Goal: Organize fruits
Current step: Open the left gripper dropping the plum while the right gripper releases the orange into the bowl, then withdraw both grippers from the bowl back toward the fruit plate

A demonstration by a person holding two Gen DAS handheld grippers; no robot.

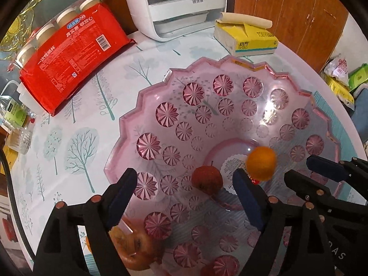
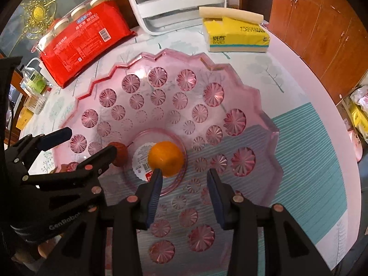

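A pink cut-glass bowl (image 1: 161, 115) (image 2: 230, 87) stands on the tree-print tablecloth. At its bottom lie a small red fruit (image 1: 207, 179) (image 2: 120, 153) and an orange (image 1: 261, 163) (image 2: 166, 158), slightly apart. My left gripper (image 1: 184, 179) (image 2: 90, 140) hangs open over the bowl, with the red fruit between its fingertips and untouched. My right gripper (image 2: 185, 174) (image 1: 299, 168) is open and empty, its left fingertip just short of the orange. A bruised apple (image 1: 138, 250) shows at the bowl's near rim, partly behind my left finger.
A red pack of paper cups (image 1: 73, 48) (image 2: 85, 41) lies at the far left. A yellow tissue box (image 1: 250, 39) (image 2: 237, 36) and a white appliance (image 1: 174, 7) stand behind the bowl. Bottles (image 1: 13, 115) crowd the left edge. The table edge (image 2: 322, 87) curves along the right.
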